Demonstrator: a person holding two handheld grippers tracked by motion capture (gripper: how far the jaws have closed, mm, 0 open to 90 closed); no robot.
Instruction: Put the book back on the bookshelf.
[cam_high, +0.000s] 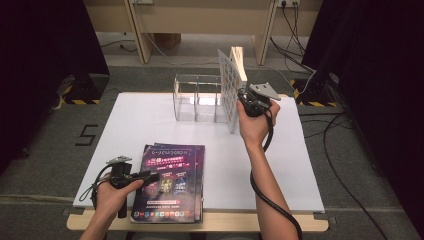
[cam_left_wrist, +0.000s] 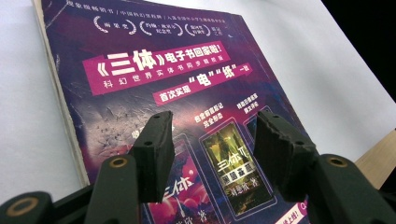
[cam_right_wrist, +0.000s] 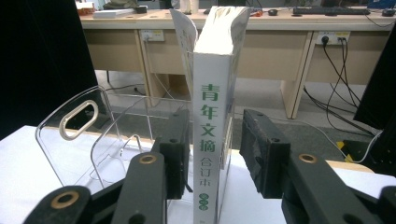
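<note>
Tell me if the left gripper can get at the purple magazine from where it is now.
Probably yes. The left gripper hangs open right above the purple magazine, which lies flat on the table with nothing between them. Gripping so flat a thing may need an edge.

Your white tabletop (cam_high: 150, 120) carries a purple magazine stack (cam_high: 170, 182) near you, a clear organizer (cam_high: 197, 97) and an upright book (cam_high: 232, 85) at the far side.
</note>
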